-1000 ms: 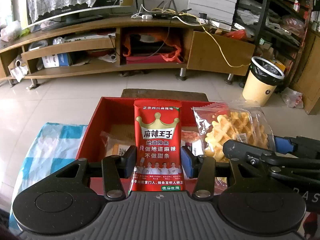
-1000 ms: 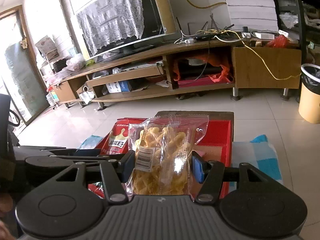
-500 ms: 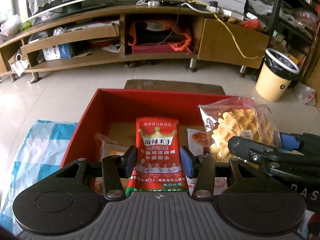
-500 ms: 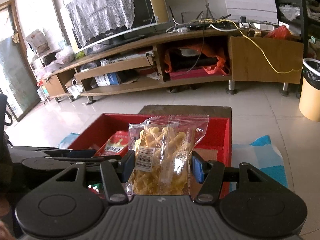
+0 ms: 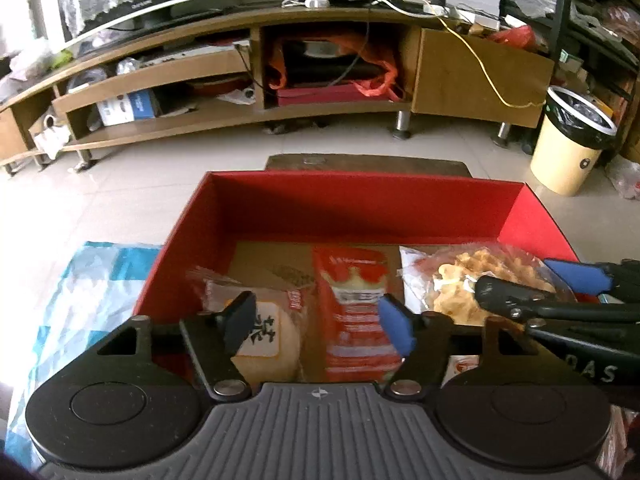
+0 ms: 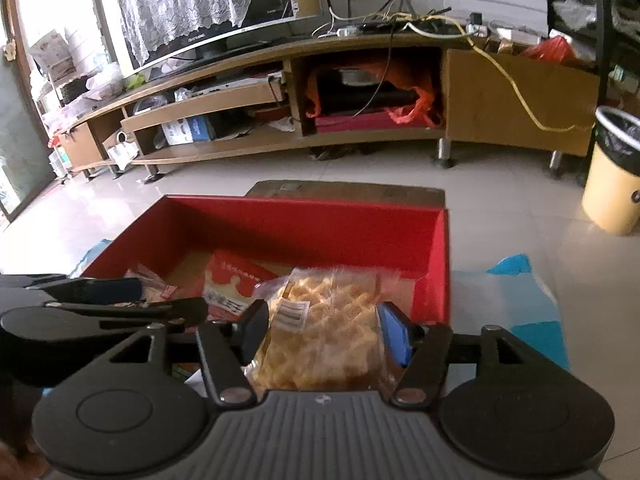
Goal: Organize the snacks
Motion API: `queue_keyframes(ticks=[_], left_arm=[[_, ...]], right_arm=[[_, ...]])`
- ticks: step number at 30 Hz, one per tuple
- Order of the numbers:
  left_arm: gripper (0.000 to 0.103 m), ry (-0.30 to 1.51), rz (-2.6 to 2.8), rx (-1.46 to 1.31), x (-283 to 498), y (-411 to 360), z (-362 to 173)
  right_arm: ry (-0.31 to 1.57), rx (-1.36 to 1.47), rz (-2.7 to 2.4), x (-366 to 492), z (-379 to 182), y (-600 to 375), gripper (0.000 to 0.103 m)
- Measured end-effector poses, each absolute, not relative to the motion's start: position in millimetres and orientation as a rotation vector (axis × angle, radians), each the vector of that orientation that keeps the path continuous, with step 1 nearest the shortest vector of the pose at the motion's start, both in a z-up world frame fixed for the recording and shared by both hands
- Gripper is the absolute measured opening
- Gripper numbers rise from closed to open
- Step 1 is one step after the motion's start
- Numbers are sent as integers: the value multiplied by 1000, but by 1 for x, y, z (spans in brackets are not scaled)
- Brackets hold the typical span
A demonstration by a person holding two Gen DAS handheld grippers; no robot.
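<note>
Over a red cardboard box (image 5: 256, 216) set on a pale tiled floor, two handheld grippers are seen pointed down into its open top. From the left wrist view, the left gripper (image 5: 318, 322) is shown with its jaws opening, spread to a middling width, and the red spicy-strip packet (image 5: 352, 312) is seen lying flat on the box bottom between and below the fingers, touched by neither pad. Just beside it on the left, a wrapped round bun (image 5: 266, 340) is partly hidden by the black left finger. To the right of the red packet, the clear bag of waffle biscuits (image 6: 328, 340) is framed between the fingers of the right gripper (image 6: 326, 334), whose jaws are also opening; the bag is slumped low in the box at its right wall, and whether the pads are pressed on it cannot be told for certain, though a gap appears at the black finger. A blue-and-white checked cloth (image 5: 76, 280) is spread under the box on both sides. A long wooden TV cabinet (image 5: 280, 72) is visible across the room, and a cream waste bin (image 5: 568, 144) lined with a black bag is stood near its right end.
</note>
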State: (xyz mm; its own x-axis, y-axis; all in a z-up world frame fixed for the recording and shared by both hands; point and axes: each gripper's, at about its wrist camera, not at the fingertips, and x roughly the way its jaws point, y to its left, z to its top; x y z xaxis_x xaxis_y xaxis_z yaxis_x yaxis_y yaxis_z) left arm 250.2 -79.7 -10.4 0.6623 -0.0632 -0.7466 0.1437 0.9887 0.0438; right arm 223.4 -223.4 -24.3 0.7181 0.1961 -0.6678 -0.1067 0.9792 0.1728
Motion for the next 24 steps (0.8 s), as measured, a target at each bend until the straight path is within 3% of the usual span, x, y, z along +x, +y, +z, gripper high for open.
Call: queue_keyframes(ticks=[6, 24], left_arm=[[82, 822, -105, 112, 242, -79, -3], [84, 816, -129, 98, 203, -74, 15]], right_arm=[[726, 111, 154, 215, -14, -227, 60], [680, 92, 140, 161, 9, -229, 61]])
